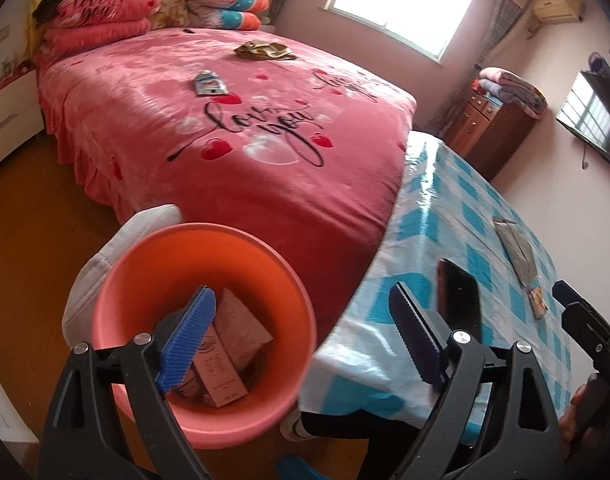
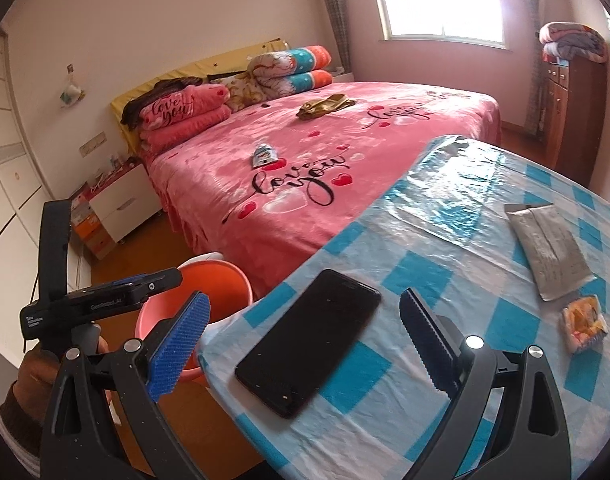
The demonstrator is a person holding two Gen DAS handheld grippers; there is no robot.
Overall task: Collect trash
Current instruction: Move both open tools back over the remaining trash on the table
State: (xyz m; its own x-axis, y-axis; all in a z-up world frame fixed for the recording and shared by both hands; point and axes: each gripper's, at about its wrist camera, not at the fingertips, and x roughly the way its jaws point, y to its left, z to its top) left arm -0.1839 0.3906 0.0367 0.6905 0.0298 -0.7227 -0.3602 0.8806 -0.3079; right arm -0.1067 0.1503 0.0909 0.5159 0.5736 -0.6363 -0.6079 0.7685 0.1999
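An orange bucket [image 1: 201,280] stands on the floor by the bed, with cardboard cartons [image 1: 229,360] inside. My left gripper [image 1: 301,336] hangs open above its rim and the table edge, nothing between its fingers. My right gripper [image 2: 305,340] is open over the checked table [image 2: 445,280]; a black phone [image 2: 309,340] lies flat beneath the gap, untouched. A grey pouch [image 2: 549,252] and a small orange snack wrapper [image 2: 585,320] lie to the right on the table. On the pink bed [image 2: 305,184] lie a blue-white wrapper [image 2: 263,156] and a gold wrapper [image 2: 325,106].
Something white [image 1: 105,256] lies behind the bucket. A wooden dresser [image 2: 573,112] with folded blankets stands past the table, a nightstand [image 2: 113,204] left of the bed. Pillows and quilts are piled at the headboard. A hand [image 2: 37,372] holds the left tool.
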